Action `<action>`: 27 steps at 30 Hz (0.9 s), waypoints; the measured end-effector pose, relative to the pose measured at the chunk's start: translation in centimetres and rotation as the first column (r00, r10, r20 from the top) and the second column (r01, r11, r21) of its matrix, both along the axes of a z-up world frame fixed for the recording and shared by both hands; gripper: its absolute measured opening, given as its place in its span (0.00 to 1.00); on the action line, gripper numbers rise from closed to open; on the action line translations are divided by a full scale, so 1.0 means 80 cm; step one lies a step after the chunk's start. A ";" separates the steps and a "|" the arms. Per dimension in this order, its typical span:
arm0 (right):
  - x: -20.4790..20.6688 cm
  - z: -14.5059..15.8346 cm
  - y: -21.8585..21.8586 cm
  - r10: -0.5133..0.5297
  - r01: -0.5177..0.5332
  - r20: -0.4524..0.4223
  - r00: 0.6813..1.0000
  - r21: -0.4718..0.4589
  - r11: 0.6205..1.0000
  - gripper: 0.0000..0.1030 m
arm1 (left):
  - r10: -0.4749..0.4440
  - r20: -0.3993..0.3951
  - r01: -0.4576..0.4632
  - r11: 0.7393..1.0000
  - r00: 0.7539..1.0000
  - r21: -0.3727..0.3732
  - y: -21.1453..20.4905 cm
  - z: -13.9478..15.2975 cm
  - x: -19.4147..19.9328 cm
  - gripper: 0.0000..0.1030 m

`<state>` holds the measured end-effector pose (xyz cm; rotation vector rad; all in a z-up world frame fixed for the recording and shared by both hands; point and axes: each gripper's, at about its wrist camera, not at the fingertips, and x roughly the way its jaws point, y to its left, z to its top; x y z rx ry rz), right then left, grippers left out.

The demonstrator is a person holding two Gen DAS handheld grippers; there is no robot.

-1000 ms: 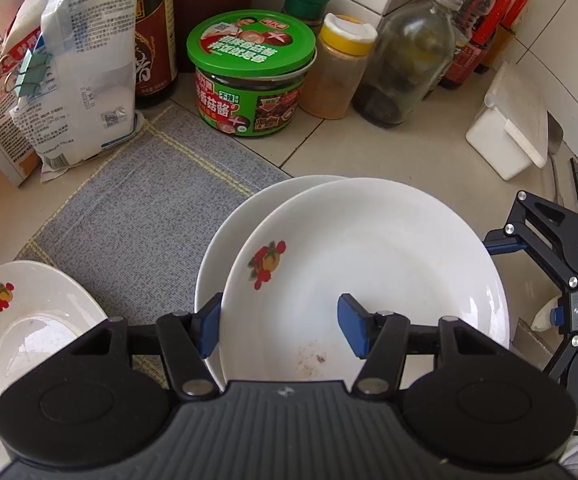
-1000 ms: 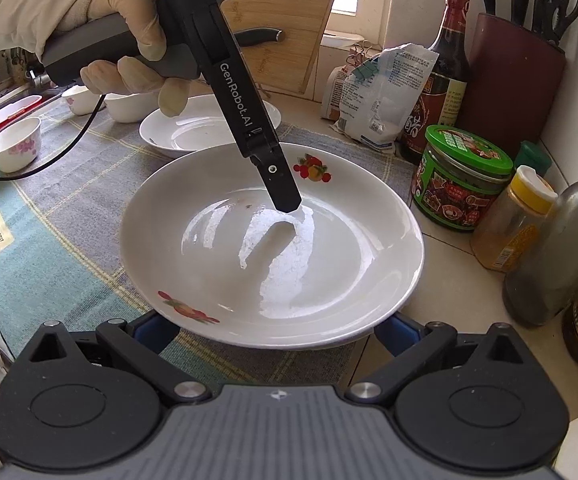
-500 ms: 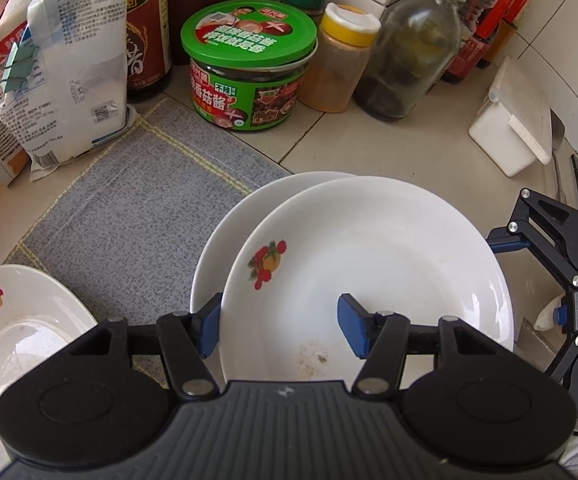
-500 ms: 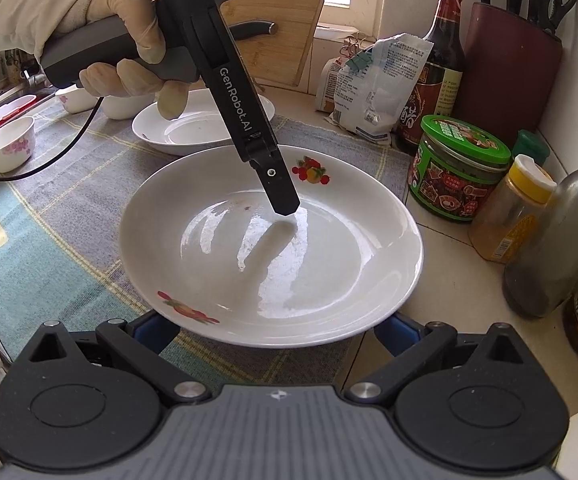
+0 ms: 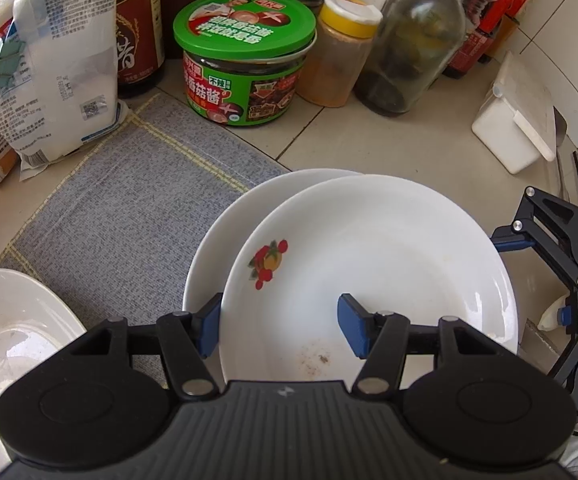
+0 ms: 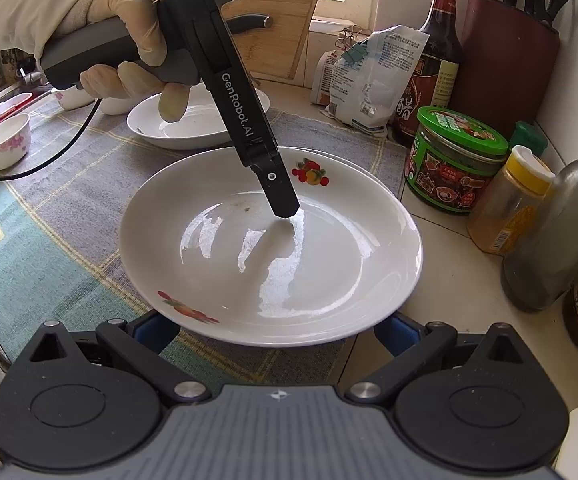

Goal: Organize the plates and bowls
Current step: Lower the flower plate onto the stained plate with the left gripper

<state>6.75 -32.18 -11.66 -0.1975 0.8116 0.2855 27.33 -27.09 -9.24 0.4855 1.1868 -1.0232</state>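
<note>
Right now the left tongs point(image 5: 279, 330) are clamped on the top plate point(image 5: 389, 248): one pad is outside the rim and the other is inside the well, on the rim farthest from the green-lidded jar point(image 5: 245, 40). The right tongs point(image 6: 273, 330) are spread wide, with their pads tucked under the same plate on the side away from the jar. I can't tell if they touch anything, and nothing looks pinched. The key relation is that the top plate sits over a lower plate point(image 5: 225, 232) but isn't centred on it. The lower plate's rim pokes out as a crescent on the jar side and to the left, so the held plate is offset away from the jar. My read is that nesting needs a short shift toward the jar, then a release. The plates are round, so there's no long axis to line up, only the centres. The left hand owns the move and the right is only nearby. Both plates straddle the edge of the grey mat point(image 5: 121, 208) and the tiled bench point(image 5: 389, 140), just in front of the jar. A third plate point(image 5: 17, 320) lies on the mat, well left of the jar and apart from the stack.
</note>
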 end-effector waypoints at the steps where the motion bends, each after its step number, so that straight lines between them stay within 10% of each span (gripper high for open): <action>1: 0.000 0.000 0.000 -0.001 0.001 -0.002 1.000 -0.001 1.000 1.00 | -0.002 -0.001 0.002 1.000 1.000 0.001 -0.001 0.000 0.000 0.56; 27: -0.008 0.004 -0.004 -0.004 0.004 0.007 1.000 0.021 1.000 1.00 | -0.039 0.043 0.037 0.998 0.998 0.057 -0.014 -0.001 -0.004 0.63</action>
